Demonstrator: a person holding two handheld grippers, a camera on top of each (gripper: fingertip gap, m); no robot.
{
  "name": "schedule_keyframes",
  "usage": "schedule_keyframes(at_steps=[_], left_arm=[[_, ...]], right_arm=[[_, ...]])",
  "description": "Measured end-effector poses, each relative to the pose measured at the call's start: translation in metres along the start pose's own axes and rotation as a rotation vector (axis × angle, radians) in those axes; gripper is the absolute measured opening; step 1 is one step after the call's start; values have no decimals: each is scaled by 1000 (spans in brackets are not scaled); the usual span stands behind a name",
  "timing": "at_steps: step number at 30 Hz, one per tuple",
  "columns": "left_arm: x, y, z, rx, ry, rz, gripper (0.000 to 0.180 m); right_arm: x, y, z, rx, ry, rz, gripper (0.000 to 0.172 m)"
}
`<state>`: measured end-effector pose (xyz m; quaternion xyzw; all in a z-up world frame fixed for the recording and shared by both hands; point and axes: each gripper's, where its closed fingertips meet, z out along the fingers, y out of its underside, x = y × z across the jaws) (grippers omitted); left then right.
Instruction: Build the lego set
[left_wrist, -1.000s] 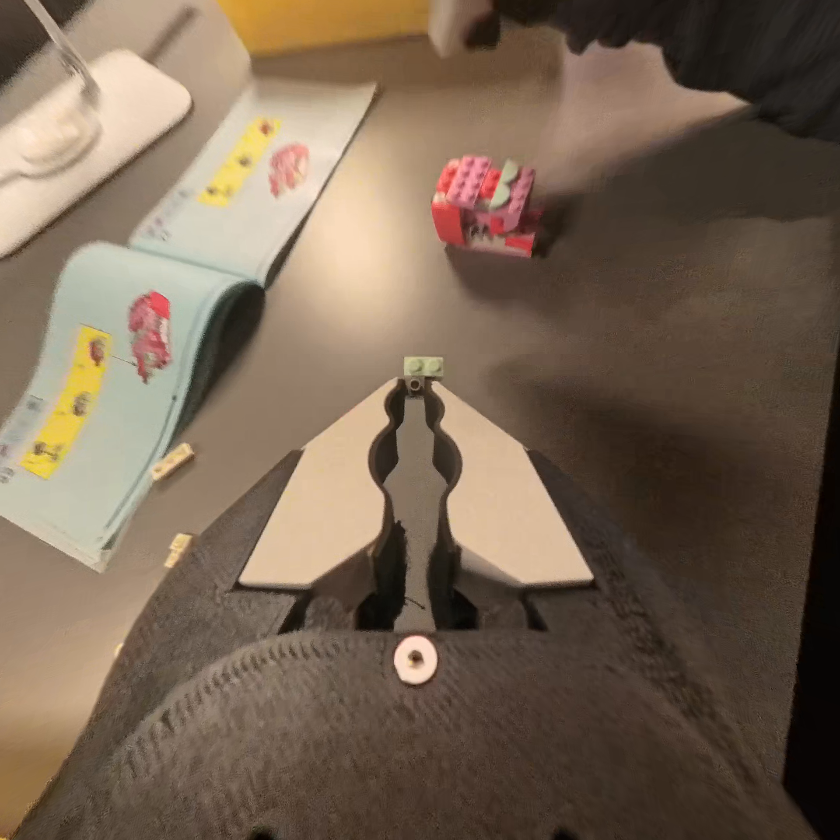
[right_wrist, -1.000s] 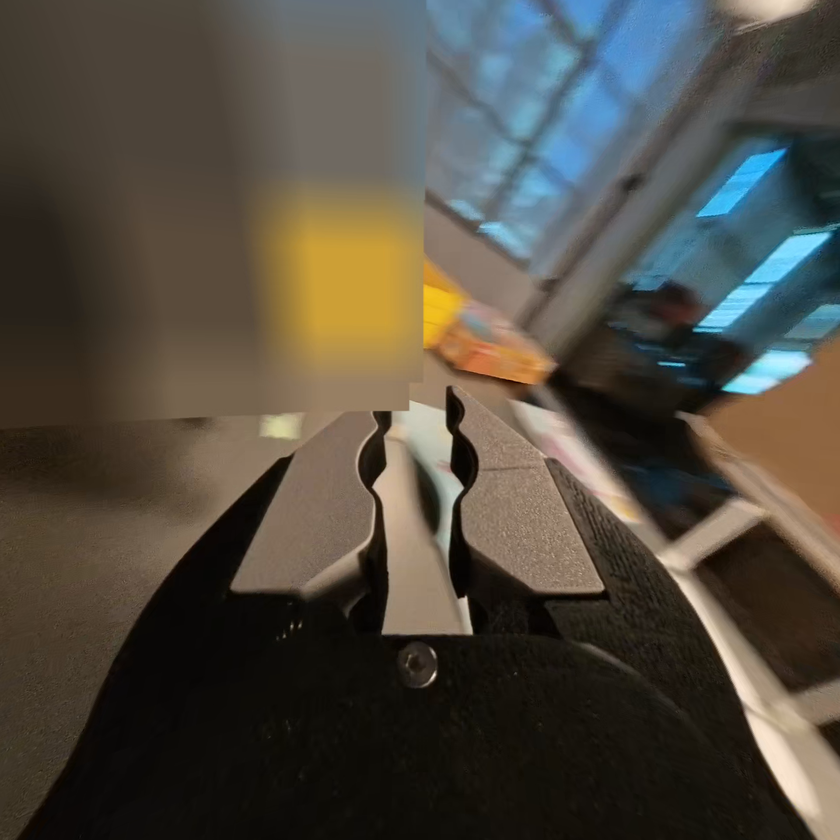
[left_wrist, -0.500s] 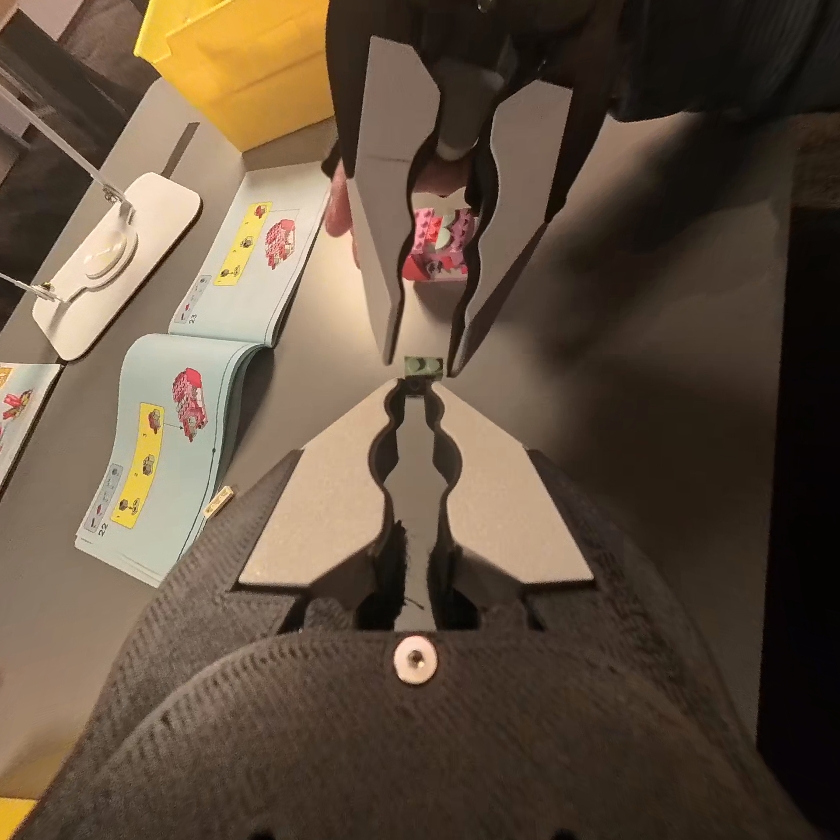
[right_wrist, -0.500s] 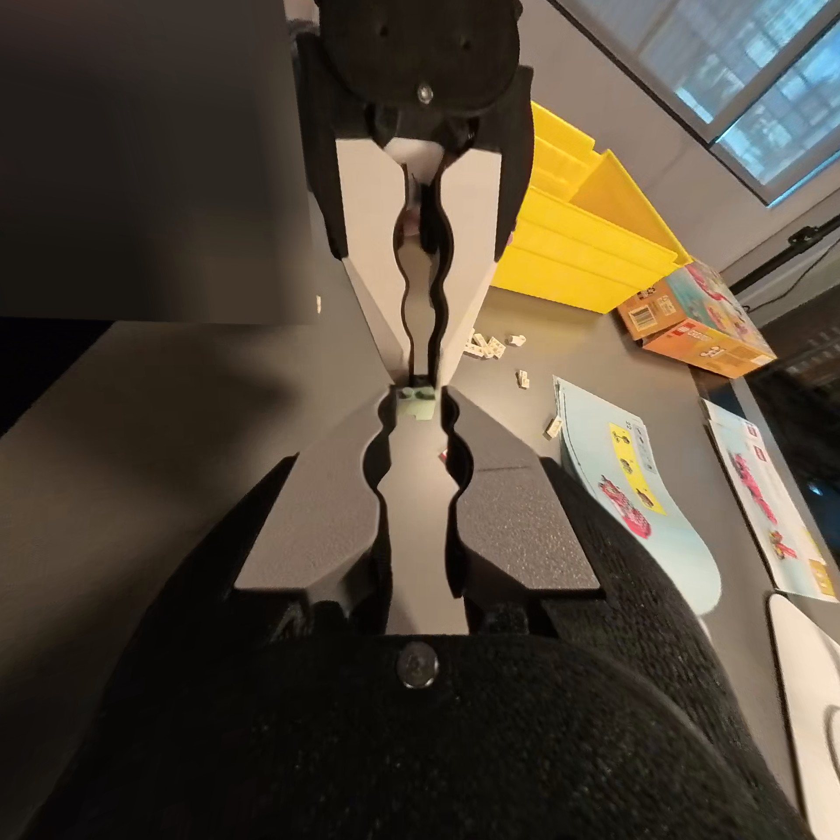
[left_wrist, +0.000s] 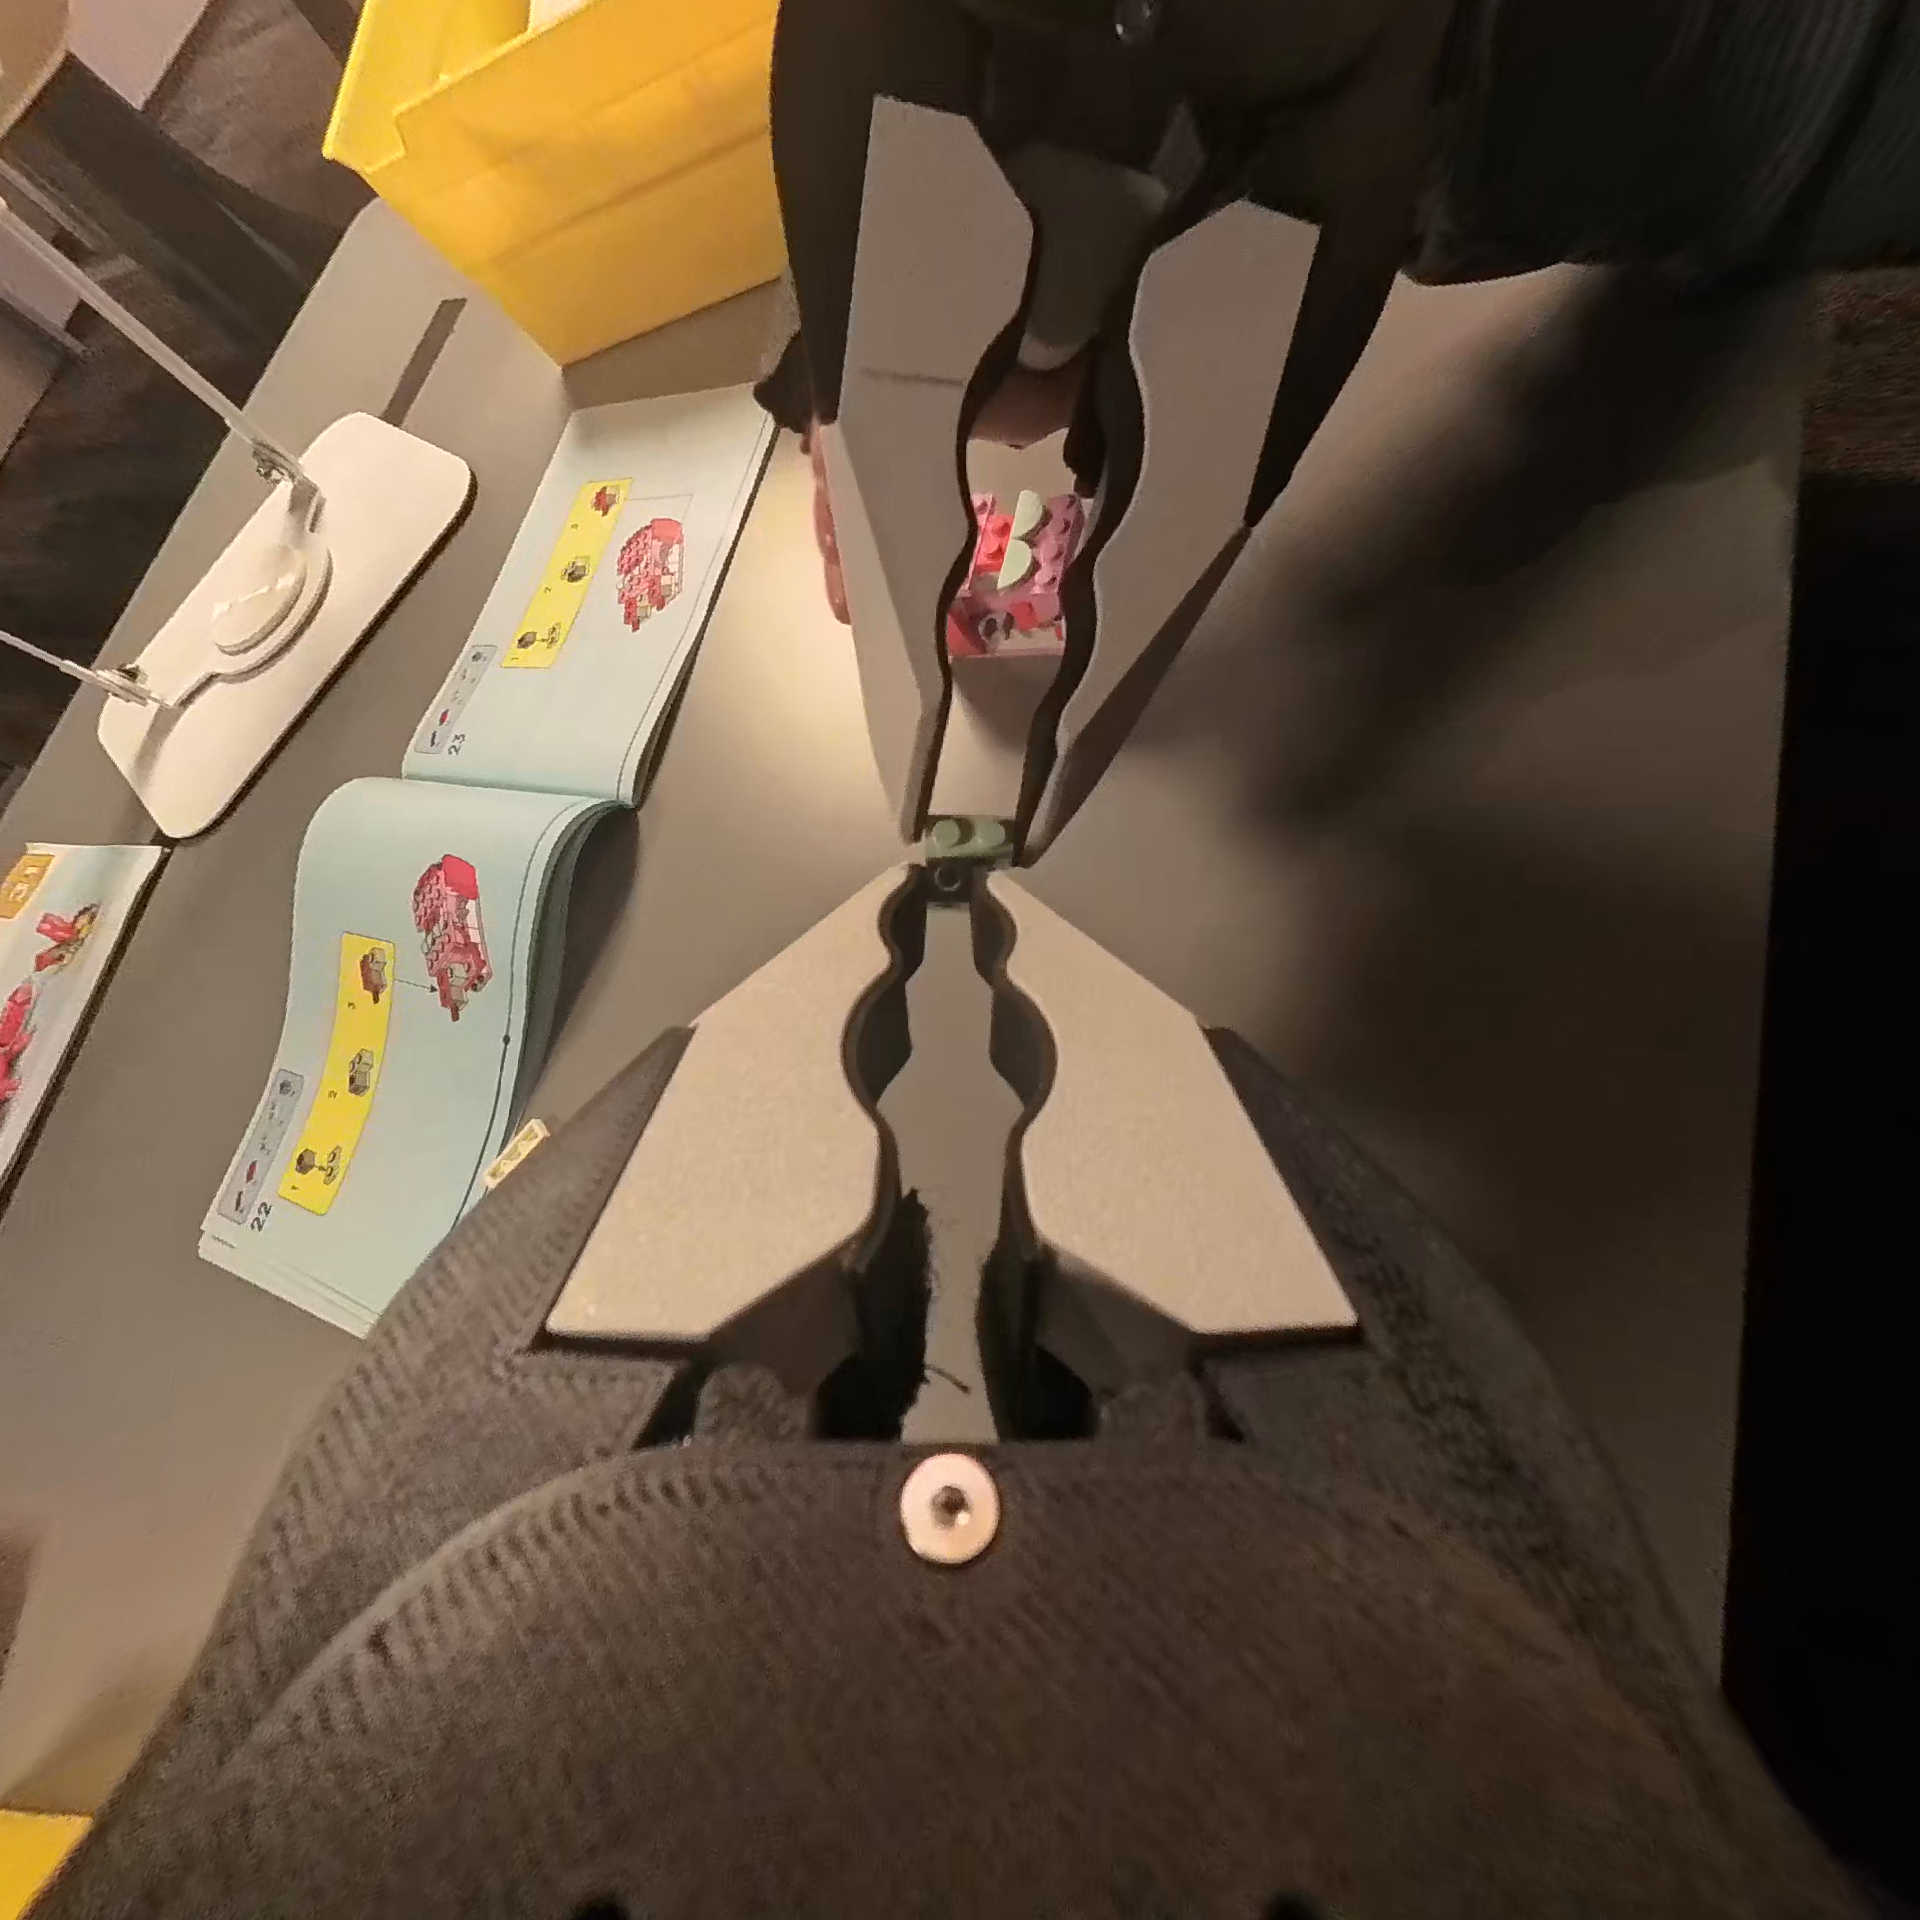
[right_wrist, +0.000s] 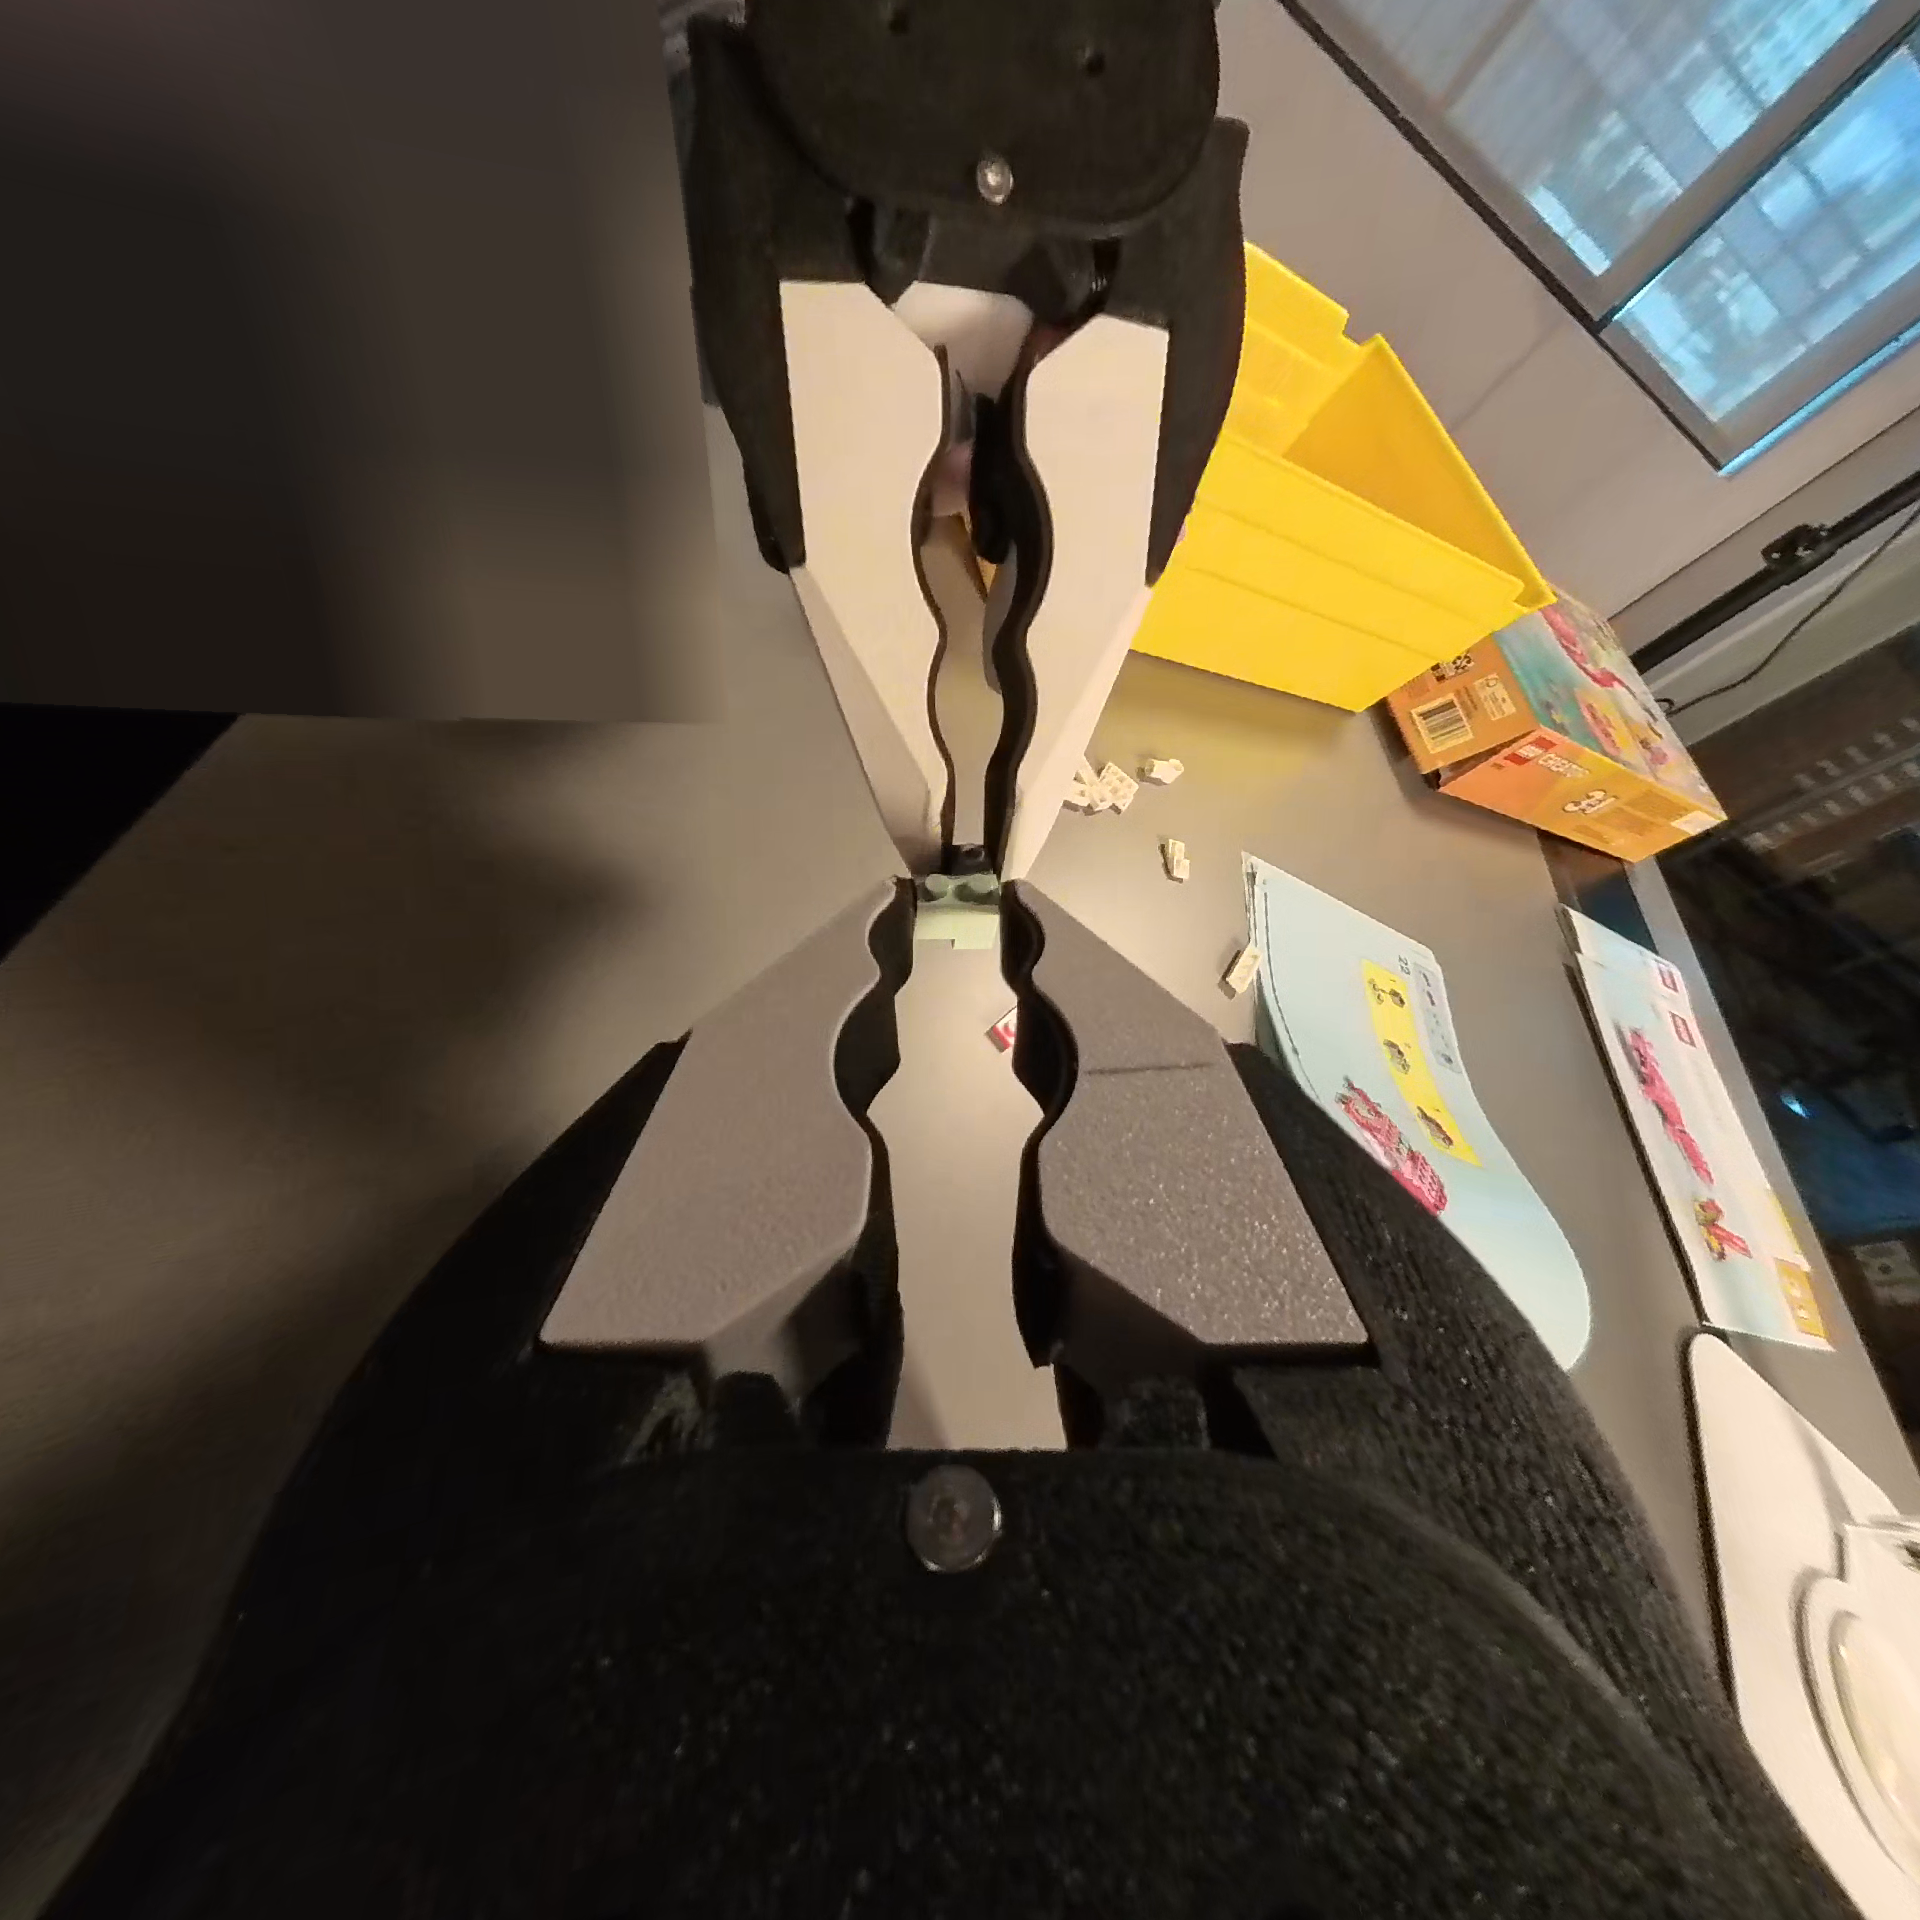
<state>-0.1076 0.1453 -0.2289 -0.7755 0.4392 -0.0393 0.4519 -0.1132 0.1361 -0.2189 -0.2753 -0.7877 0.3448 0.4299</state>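
Observation:
My left gripper (left_wrist: 948, 883) is shut on a small dark grey piece (left_wrist: 948, 881) that is joined to a pale green two-stud brick (left_wrist: 971, 836). It holds both above the dark table (left_wrist: 1351, 935). My right gripper (right_wrist: 958, 904) faces it tip to tip, and its pads press on the two ends of the green brick (right_wrist: 958, 912). In the right wrist view the left gripper (right_wrist: 971, 847) comes in from above with the dark piece (right_wrist: 971, 854) in its tips. In the left wrist view the right gripper (left_wrist: 971, 842) comes in from the top.
A pink and red brick model (left_wrist: 1013, 582) stands on the table behind the right gripper. An open pale blue instruction booklet (left_wrist: 416, 987) lies to the left. Yellow bins (left_wrist: 582, 156), a white lamp base (left_wrist: 291, 603), orange boxes (right_wrist: 1558, 727) and loose white pieces (right_wrist: 1112, 779) lie farther off. My two grippers' fingertips are within a few centimetres of each other.
My right gripper swung in from pointing away to meet the left gripper's tips, and its jaws narrowed onto the green brick. The left gripper kept hold of its piece.

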Motion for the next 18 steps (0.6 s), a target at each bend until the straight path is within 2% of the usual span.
schedule_keyframes(at_steps=[8,15,16,17,18], left_arm=[[1,3,0,13,48,-53,8],[-1,0,-1,45,36,-91,8],[-2,-3,-3,73,33,-117,13],[-4,-6,-5,105,36,-150,25],[-4,-9,-7,141,48,-186,28]], right_arm=[[-2,1,3,-11,17,-101,14],[2,-2,1,36,19,-35,14],[5,-6,-1,73,25,-4,14],[8,-12,-5,126,23,34,14],[10,-19,-10,188,15,77,14]])
